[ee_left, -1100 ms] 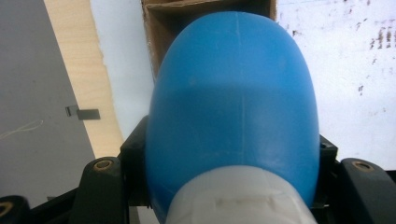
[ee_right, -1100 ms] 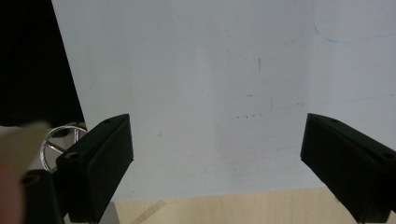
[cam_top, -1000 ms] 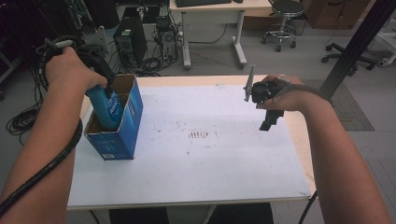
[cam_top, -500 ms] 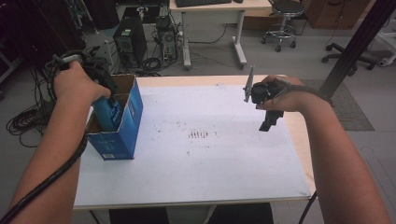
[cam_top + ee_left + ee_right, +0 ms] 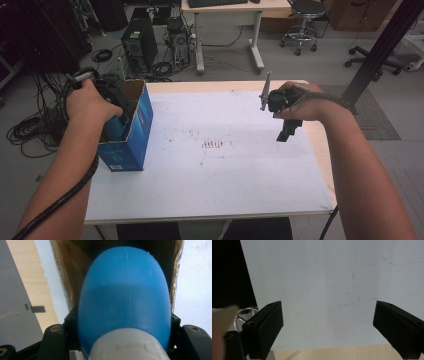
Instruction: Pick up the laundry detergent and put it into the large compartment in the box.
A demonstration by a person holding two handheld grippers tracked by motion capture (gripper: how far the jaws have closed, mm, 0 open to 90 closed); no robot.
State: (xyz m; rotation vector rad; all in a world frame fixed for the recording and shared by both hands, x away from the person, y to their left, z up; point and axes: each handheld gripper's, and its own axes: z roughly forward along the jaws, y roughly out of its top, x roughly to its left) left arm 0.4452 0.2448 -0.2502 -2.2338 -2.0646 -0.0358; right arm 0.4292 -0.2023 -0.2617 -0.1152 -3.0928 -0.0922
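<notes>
High view first: the blue box (image 5: 131,135) sits at the table's (image 5: 225,195) left edge, and the left gripper (image 5: 116,122) reaches down into its open top, jaws clamped on a blue bottle (image 5: 125,300) held inside the box. I'd say it is mid-transfer, not let go. Well right of the box, the right gripper (image 5: 327,322) hangs spread and empty.

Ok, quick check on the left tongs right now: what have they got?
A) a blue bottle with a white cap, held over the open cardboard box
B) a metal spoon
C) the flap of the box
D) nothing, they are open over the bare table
A: the left gripper view shows the blue bottle with its white cap between the left tongs, brown box interior behind it.
</notes>
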